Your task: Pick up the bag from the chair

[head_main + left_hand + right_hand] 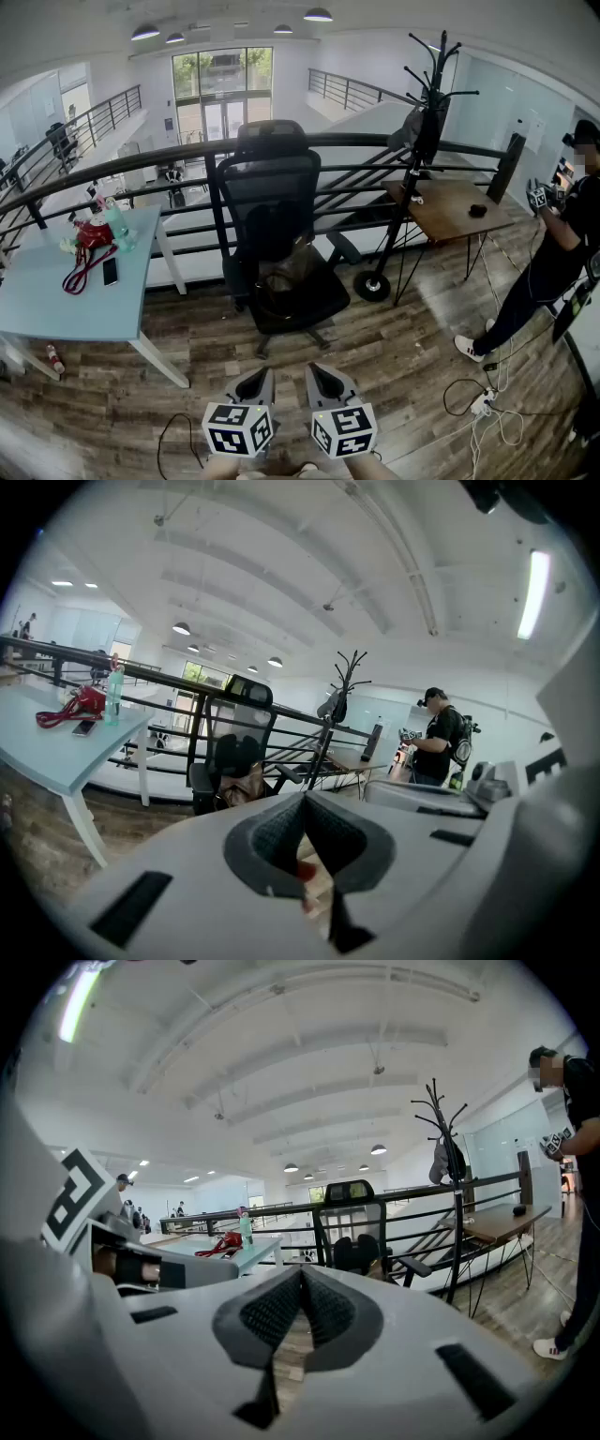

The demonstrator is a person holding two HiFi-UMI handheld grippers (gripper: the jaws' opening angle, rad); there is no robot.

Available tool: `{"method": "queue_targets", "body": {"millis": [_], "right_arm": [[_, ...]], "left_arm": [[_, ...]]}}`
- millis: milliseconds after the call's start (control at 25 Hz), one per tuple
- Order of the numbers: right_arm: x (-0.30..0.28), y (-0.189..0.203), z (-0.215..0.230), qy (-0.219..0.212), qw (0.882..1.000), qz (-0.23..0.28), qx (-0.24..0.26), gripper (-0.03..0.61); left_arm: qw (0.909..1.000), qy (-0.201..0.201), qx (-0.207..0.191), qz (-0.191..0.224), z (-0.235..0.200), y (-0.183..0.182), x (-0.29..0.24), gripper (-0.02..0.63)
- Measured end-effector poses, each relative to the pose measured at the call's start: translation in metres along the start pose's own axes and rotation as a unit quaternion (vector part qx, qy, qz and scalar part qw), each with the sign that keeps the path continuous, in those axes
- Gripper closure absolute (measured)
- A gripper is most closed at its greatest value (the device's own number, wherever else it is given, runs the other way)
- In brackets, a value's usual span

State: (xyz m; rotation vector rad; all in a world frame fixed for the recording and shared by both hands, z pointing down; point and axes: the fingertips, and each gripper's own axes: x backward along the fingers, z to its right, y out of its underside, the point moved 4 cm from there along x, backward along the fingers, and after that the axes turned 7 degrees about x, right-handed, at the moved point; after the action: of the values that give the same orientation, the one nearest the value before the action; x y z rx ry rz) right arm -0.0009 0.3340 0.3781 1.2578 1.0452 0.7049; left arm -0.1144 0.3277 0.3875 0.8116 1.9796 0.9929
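The black mesh office chair (272,225) stands ahead of me before the dark curved railing (141,158). On its seat slumps the brown, soft-looking bag (289,272). I judge it light and floppy, best pinched at its upper edge. The pale blue table (56,309) and the black coat stand (411,187) flank it, off my path. My left gripper (255,377) and right gripper (322,373) have their fingers pressed together on nothing.

I hold my left gripper (253,377) and right gripper (325,373) side by side, low in front of me and just apart. Both point forward and tilt slightly down. Each has its jaws pressed together.
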Motion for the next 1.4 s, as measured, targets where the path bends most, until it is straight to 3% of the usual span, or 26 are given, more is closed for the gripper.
{"method": "queue_targets", "body": {"millis": [200,520,800,1120,1400], "right_arm": [[0.006,-0.006,0.003,0.019,1.000,0.006,0.002,0.578],[0.017,-0.007,0.022,0.003,1.000,0.010,0.014,0.578],[0.031,0.004,0.046,-0.025,0.999,0.015,0.021,0.578],[0.041,0.021,0.070,-0.036,0.999,-0.001,-0.002,0.578],[0.028,0.024,0.097,-0.032,0.999,-0.006,-0.012,0.578]], "left_arm": [[0.9996,0.007,-0.026,0.000,0.004,-0.008,0.006,0.612],[0.9997,-0.001,-0.018,0.015,0.022,-0.006,0.003,0.612],[0.9996,-0.008,-0.008,0.024,0.047,0.016,-0.010,0.612],[0.9997,-0.017,0.019,0.003,0.062,0.041,-0.023,0.612],[0.9996,-0.013,0.023,-0.008,0.061,0.038,-0.049,0.612]]}}
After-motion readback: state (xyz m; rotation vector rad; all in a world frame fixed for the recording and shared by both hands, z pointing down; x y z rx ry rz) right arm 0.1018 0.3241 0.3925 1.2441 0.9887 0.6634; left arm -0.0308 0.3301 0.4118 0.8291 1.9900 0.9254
